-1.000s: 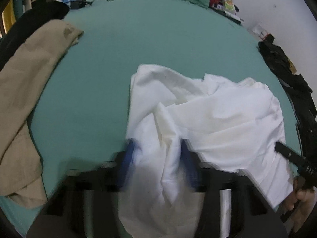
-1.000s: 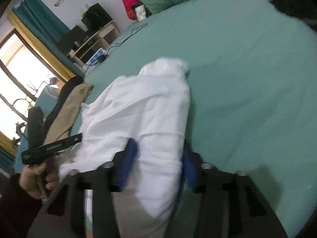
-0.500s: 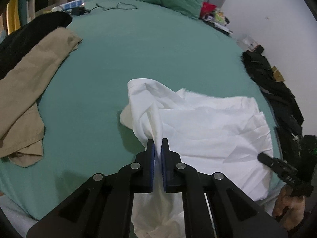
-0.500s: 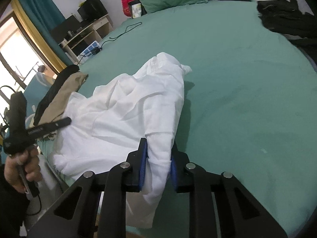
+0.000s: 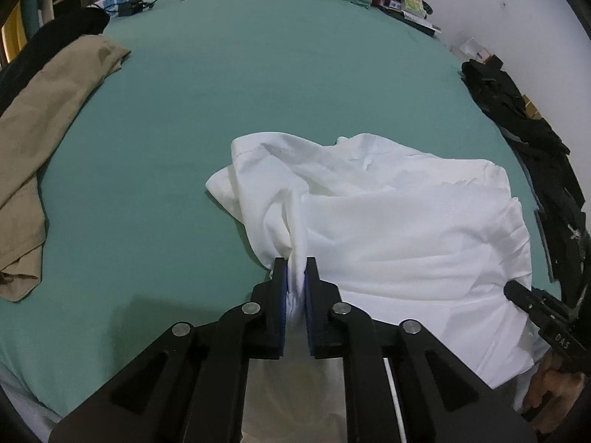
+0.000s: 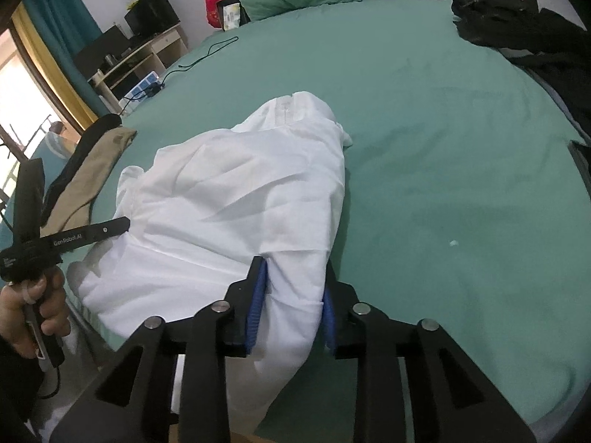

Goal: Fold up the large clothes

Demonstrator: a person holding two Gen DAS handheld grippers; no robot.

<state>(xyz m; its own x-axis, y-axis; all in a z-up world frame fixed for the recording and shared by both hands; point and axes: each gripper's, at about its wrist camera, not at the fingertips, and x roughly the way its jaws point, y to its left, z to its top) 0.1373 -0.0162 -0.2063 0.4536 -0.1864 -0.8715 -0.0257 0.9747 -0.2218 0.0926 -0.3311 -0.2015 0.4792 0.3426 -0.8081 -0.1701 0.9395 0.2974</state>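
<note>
a second ago both sets of tongs stood wide around loose folds of the white garment (image 5: 388,221); now each has bitten in. the left tongs (image 5: 295,280) stand narrow, pinching a thin twisted ridge of the cloth between the blue pads, though the jaws are easing apart a little at this moment with the fabric between them. the right tongs (image 6: 293,295) hold a thicker bunch of the same garment near its near-right edge, jaws wider than the left and also opening slightly, cloth between the pads and touching both. the garment lies crumpled across the near part of the green bed (image 5: 258,74), its lower edge hanging over the bed's side toward the person, and it looks more gathered and lifted at the two gripped points than it did a second back. a tan garment (image 5: 44,118) and a black pile (image 5: 524,122) lie well apart at either side. to my eye the two grasps are made, so spreading the garment flat can start, if the grips hold.
</note>
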